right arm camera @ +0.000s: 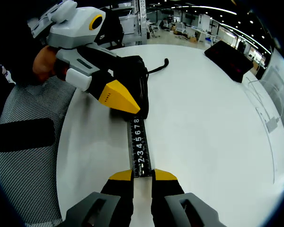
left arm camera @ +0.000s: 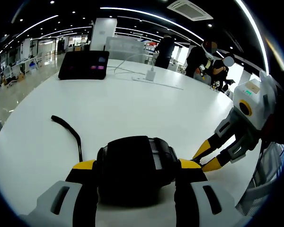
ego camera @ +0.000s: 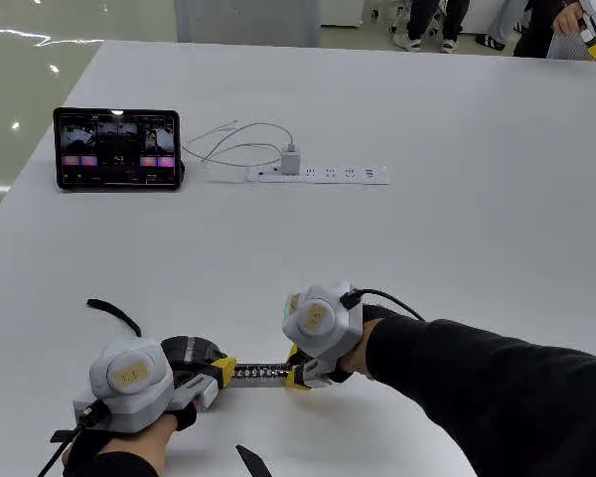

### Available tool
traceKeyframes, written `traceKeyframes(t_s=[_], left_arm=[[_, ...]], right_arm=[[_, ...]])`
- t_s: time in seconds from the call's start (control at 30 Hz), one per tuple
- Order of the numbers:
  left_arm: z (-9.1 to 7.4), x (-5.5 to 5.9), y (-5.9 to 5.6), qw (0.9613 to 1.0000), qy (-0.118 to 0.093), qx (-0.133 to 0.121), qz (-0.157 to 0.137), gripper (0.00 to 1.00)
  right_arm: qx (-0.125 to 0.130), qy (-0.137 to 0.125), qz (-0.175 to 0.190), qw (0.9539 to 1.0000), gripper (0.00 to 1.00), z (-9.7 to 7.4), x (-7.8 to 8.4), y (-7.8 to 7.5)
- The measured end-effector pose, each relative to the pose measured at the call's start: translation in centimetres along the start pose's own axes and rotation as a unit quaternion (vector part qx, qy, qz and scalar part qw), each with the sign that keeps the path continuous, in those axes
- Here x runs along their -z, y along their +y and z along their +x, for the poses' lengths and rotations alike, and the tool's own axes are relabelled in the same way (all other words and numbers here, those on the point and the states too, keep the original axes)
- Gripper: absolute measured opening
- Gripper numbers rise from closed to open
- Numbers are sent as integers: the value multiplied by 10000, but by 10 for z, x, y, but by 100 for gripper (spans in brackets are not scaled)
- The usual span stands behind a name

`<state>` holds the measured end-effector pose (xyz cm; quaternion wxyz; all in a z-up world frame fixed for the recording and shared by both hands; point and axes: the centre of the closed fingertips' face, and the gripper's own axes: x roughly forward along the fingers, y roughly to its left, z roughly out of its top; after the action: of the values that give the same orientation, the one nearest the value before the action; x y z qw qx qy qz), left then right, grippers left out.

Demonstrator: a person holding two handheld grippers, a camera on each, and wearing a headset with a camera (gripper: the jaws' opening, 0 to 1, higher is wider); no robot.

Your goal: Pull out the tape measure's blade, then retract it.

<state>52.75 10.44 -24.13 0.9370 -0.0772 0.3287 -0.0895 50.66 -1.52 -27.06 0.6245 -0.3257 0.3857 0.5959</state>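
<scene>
Two hand-held grippers sit low in the head view, close to the person. One left hand-held gripper (left arm camera: 137, 165), at 7 o'clock, has its jaws wide around one black tape measure (left arm camera: 132, 153) and squeezes it on both sides. One right hand-held gripper (right arm camera: 142, 174), near 6 o'clock, has its jaws almost together and pinches the tip of one blade (right arm camera: 138, 144). A short bit of blade is out of the tape measure and lies flat on the white counter (ego camera: 457, 199) between the two hand-held grippers. Numbers 2 to 8 show on it. One black strap (ego camera: 113, 314) lies on the counter at 11 o'clock from the tape measure.

Farther off, at 10 o'clock, stands one tablet (ego camera: 117, 148) with its screen lit. At 3 o'clock from it lies one white power strip (ego camera: 328, 175) with one charger (ego camera: 290, 160) plugged in and one white cable (ego camera: 233, 142) looping toward the tablet. Farthest away, at 1 o'clock, people stand past the counter's end; I cannot count them.
</scene>
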Motion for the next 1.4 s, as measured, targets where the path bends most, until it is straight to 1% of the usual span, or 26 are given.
traceKeyframes(t_s=[0.27,0.8,0.93,1.4], left_arm=[[0,0,0,10000,4,15,-3,61],[0,0,1,10000,16,41,-19,61],[0,0,1,10000,14,48,-26,61],[0,0,1,10000,27,72,-41,61]], right_arm=[[-11,-50,-38,10000,9,5,-8,2],[-43,-112,-66,9999,9,8,-15,2],[-46,-114,-19,9999,9,9,-17,1],[-75,-159,-73,9998,9,13,-22,1]])
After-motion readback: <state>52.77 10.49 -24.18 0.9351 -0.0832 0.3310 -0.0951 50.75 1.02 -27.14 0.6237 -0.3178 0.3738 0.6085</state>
